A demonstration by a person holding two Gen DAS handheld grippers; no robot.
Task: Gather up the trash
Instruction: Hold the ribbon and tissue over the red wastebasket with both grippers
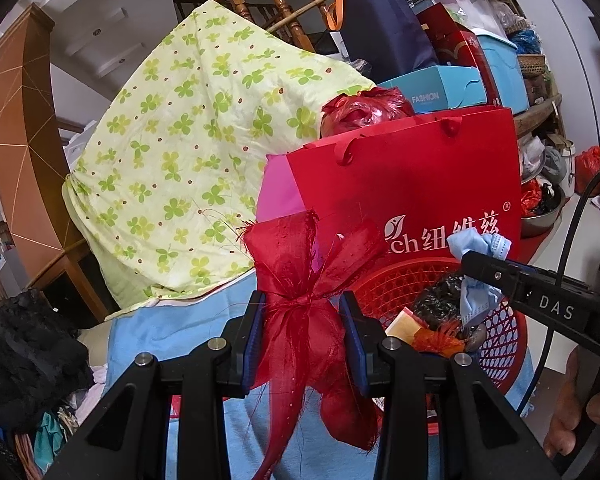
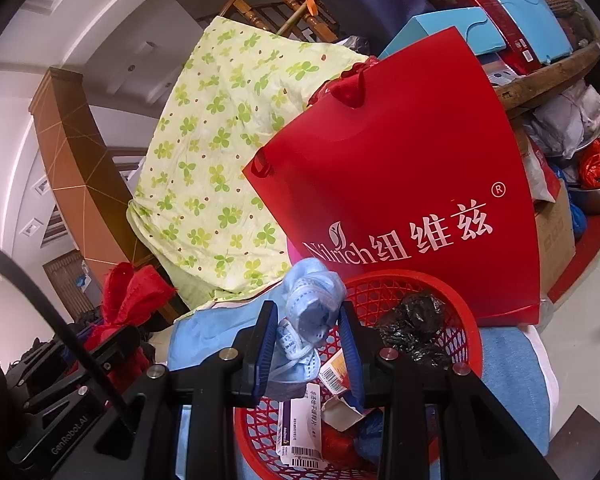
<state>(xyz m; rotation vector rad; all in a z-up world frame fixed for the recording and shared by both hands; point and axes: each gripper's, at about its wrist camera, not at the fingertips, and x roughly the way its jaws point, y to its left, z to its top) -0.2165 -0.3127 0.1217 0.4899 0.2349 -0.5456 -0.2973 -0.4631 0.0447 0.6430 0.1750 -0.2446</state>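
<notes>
My left gripper [image 1: 303, 318] is shut on a frayed red ribbon bow [image 1: 300, 280], held just left of a red plastic mesh basket [image 1: 496, 332]. My right gripper [image 2: 308, 328] is shut on a crumpled light blue face mask [image 2: 308, 304] and holds it over the basket [image 2: 460, 320]. The right gripper with the mask [image 1: 480, 248] also shows at the right of the left wrist view. The basket holds a black plastic bag [image 2: 416, 320], paper packaging with barcodes [image 2: 300, 424] and other scraps. The bow [image 2: 132, 292] shows at the left of the right wrist view.
A red paper gift bag [image 2: 400, 168] stands right behind the basket. A green clover-print cloth [image 1: 188, 152] drapes behind on the left. Light blue fabric [image 1: 172, 328] lies under the basket. Boxes and bags are stacked at the back right [image 1: 460, 52]. Dark clothes [image 1: 24, 352] lie at left.
</notes>
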